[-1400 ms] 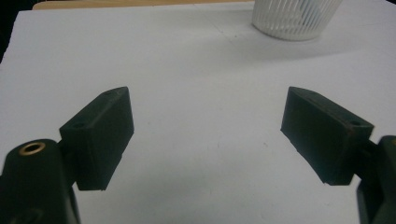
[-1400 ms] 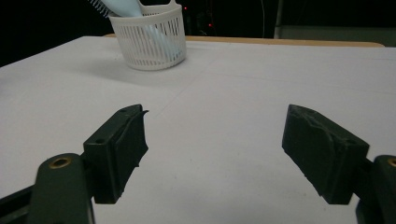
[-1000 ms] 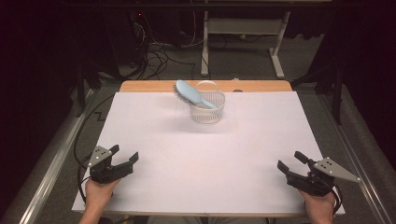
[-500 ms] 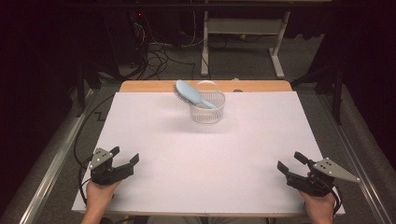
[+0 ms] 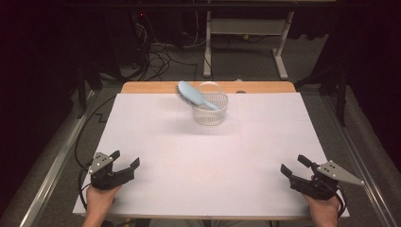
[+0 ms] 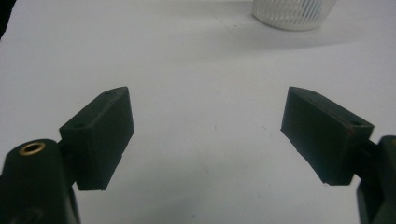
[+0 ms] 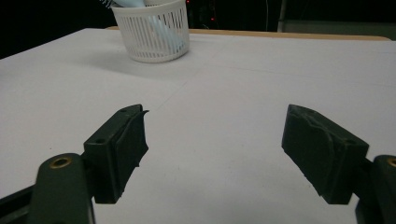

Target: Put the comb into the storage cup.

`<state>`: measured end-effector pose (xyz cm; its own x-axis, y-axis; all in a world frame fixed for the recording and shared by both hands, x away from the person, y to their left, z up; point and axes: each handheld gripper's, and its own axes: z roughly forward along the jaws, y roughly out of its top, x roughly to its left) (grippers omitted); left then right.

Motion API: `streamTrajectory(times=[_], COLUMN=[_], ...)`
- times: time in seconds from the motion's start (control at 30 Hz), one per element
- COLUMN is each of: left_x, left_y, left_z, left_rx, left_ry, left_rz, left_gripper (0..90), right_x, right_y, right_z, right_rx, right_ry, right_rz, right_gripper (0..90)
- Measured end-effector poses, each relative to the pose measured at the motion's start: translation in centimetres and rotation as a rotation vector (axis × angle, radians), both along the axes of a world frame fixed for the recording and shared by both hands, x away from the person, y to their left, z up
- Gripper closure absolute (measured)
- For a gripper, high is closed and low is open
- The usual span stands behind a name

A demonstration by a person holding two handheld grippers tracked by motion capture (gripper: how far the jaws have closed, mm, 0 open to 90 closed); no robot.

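Left gripper point(image 5: 125, 160) jaws wide, holding nothing, at the desk's point(image 5: 189, 189) near left corner, just above the white surface. Right gripper point(image 5: 294, 165) jaws wide too, nothing between them, at the near right corner. Both well apart from the white slatted basket point(image 5: 211, 109) near the middle of the far edge. Light blue hairbrush point(image 5: 194, 96) stands tilted in the basket, head sticking out over its left rim.

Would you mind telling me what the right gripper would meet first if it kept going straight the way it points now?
Probably nothing soon: the right gripper points over bare white table. The white basket holding the blue brush sits left of its line, though depth is hard to judge.
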<state>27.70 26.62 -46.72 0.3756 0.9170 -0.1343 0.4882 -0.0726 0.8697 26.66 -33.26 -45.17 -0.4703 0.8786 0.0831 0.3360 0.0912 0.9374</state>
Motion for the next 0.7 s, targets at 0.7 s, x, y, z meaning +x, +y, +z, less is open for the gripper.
streamTrajectory(times=[0.7], left_x=[-0.3], left_y=[0.24], left_z=[-0.45], left_rx=[-0.017], left_ry=[0.003], left_rz=[-0.005], left_gripper=[16.5], right_x=[-0.18], right_y=[0.17], right_z=[-0.28], right_rx=[-0.005], right_ry=[0.019], right_rz=[0.008], right_gripper=[22.2])
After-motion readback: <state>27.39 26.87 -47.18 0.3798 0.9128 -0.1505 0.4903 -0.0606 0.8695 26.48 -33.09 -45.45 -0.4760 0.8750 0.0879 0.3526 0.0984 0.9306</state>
